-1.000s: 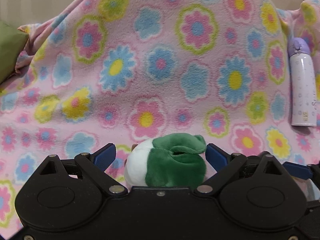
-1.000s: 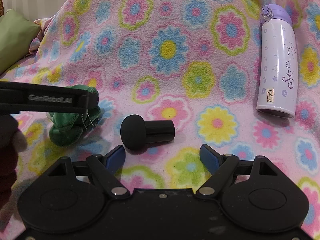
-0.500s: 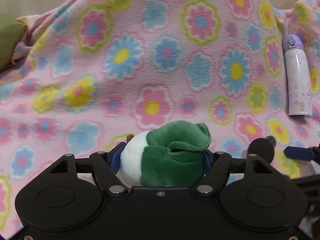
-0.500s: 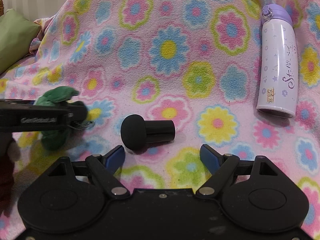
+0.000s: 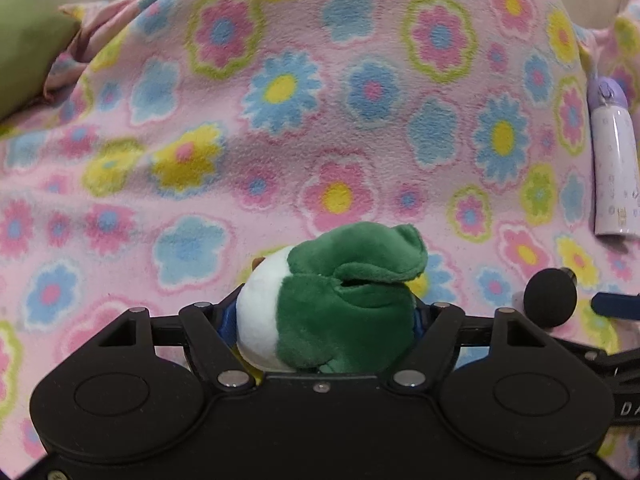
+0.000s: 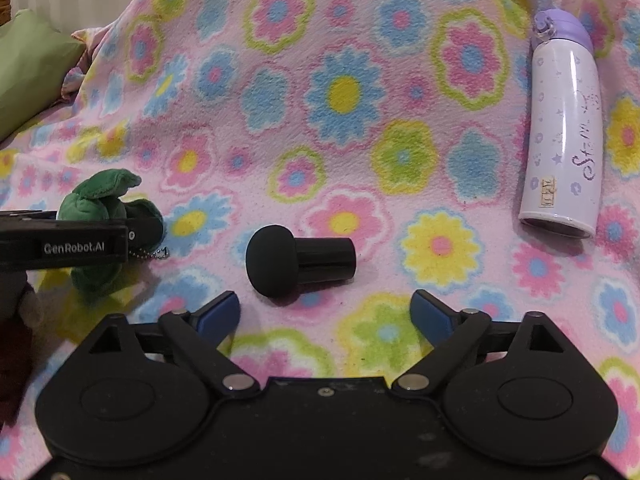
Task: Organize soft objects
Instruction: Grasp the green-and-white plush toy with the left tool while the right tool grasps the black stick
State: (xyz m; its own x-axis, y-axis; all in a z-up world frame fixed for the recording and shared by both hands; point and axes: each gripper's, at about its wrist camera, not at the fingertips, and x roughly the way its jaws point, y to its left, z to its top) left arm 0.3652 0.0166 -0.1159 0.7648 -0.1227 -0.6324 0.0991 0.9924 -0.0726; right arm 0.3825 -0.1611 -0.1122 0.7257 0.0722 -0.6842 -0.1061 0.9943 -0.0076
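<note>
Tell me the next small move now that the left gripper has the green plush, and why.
Probably lift the left gripper a little. It is shut on the green plush, whose bead chain hangs just above the floral blanket. The right gripper has just been opening with nothing between its pads, facing the black foam-tipped piece, so it looks set to go there afterward.

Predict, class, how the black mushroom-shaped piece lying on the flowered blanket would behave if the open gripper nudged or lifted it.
The black mushroom-shaped piece lies on its side with a round cap and cylindrical stem, so a nudge would probably roll it in a curve. The soft blanket should slow it. Its matte cap looks foam-like and probably easy to grip; the glossy stem may be slicker.
</note>
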